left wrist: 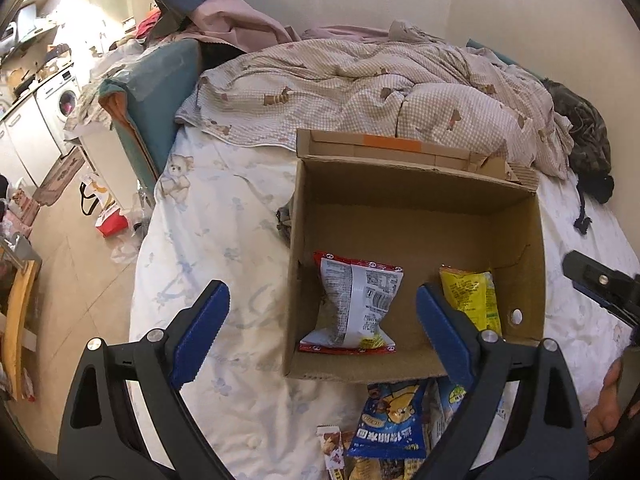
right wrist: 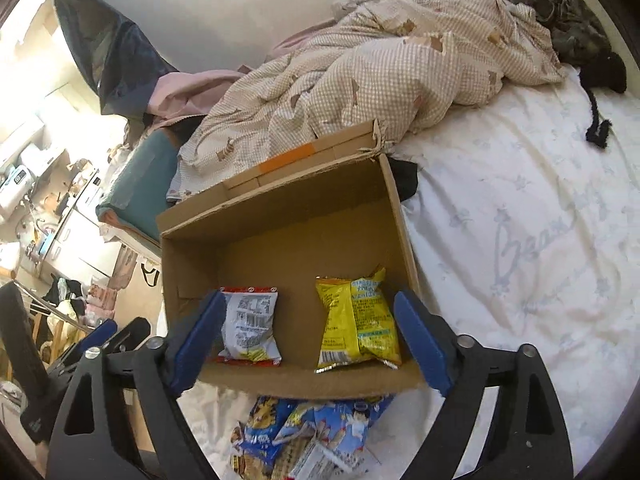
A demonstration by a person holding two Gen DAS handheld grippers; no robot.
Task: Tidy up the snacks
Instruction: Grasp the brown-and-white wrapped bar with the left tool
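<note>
An open cardboard box [left wrist: 416, 208] [right wrist: 288, 216] stands on the bed. Inside it lie a red and white snack bag [left wrist: 354, 304] [right wrist: 250, 326] on the left and a yellow snack bag [left wrist: 472, 296] [right wrist: 356, 318] on the right. A pile of blue snack bags [left wrist: 390, 420] [right wrist: 304, 432] lies on the sheet in front of the box. My left gripper [left wrist: 322, 328] is open and empty above the box's front left corner. My right gripper [right wrist: 308, 340] is open and empty above the box's front edge; it also shows at the right of the left wrist view [left wrist: 604, 284].
A rumpled checked duvet [left wrist: 360, 92] [right wrist: 380, 64] lies behind the box. A dark garment [left wrist: 580, 132] [right wrist: 568, 20] sits at the bed's far right. The bed's left edge drops to a cluttered floor [left wrist: 80, 248] with a red bag [left wrist: 112, 220].
</note>
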